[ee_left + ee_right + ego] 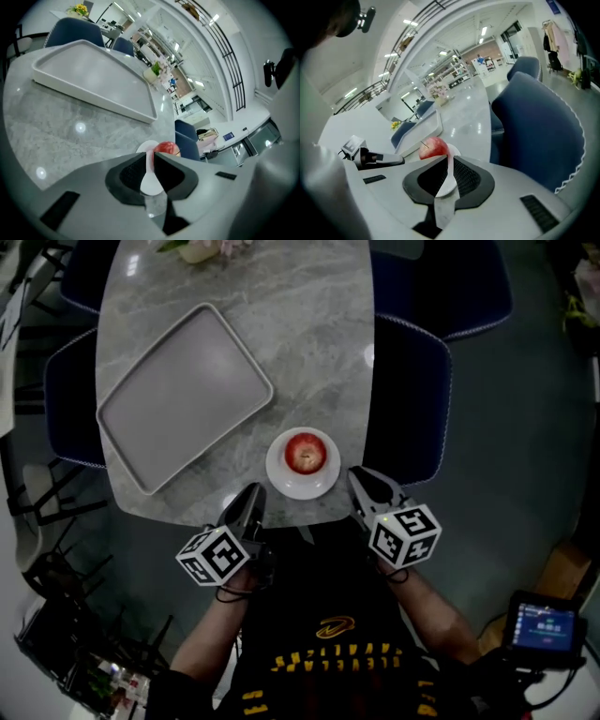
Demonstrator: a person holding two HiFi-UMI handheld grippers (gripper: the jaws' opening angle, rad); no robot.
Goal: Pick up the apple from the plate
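A red apple (305,453) sits on a small white plate (279,480) near the front edge of the grey marble table (319,334). My left gripper (253,493) hovers at the table's edge just left of the plate, its jaws shut on nothing. My right gripper (362,478) hangs just right of the plate, off the table's edge, also shut and empty. In the left gripper view the apple (168,148) shows just beyond the closed gripper (152,157). In the right gripper view the apple (433,147) lies just past the closed gripper (449,158).
A large grey tray (183,395) lies on the table left of and behind the plate. Blue chairs (412,390) stand along the table's right side, one close to my right gripper. A flower pot (202,247) sits at the far end.
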